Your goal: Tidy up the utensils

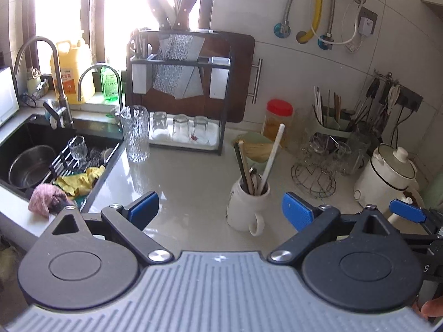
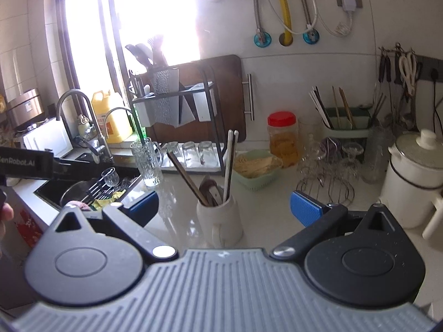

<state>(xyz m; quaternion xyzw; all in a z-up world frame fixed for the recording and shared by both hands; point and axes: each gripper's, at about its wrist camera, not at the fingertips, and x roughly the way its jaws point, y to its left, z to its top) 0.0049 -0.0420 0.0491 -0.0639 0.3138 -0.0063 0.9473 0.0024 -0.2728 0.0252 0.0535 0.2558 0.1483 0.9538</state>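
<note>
Both claws, left claw (image 1: 220,211) and right claw (image 2: 224,207), hover spread at frame centre before the white mug (image 1: 243,207) of utensils (image 1: 253,163), best approached squarely, one piece at a time.

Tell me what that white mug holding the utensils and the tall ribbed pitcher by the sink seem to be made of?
The white mug looks like glazed ceramic: opaque, thick-walled, with a soft sheen. The tall pitcher looks like clear glass, possibly plastic: see-through, its ribbed wall catching the window light.
</note>
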